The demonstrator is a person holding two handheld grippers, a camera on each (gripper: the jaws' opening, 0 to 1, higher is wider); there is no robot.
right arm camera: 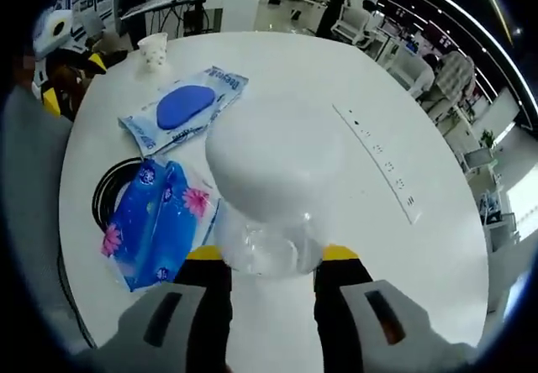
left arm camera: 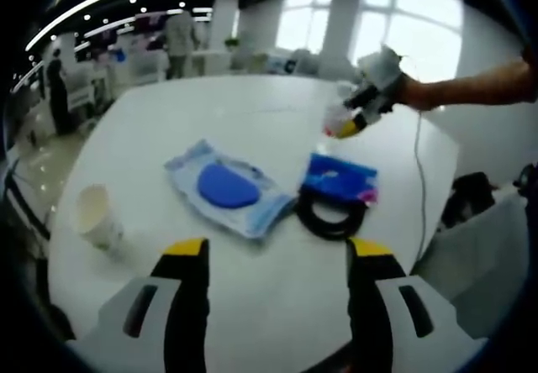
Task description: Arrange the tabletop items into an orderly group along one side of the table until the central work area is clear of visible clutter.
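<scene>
Gripping a clear plastic bottle [right arm camera: 267, 243] with a large white cap, the right gripper [right arm camera: 267, 260] had both jaws pressed against its sides above a round white table [right arm camera: 403, 121]. Seen from the left gripper view, that gripper [left arm camera: 363, 111] hovered over the table's far side, held by a person's hand. The left gripper [left arm camera: 277, 251] stood with jaws wide apart and nothing between them. Ahead of it lay a wet-wipes pack [left arm camera: 227, 188] with a blue oval flap, beside a blue floral tissue pack [left arm camera: 340, 178] resting on a black ring [left arm camera: 328, 222]. A white paper cup [left arm camera: 97, 215] stood apart, near the table's edge.
</scene>
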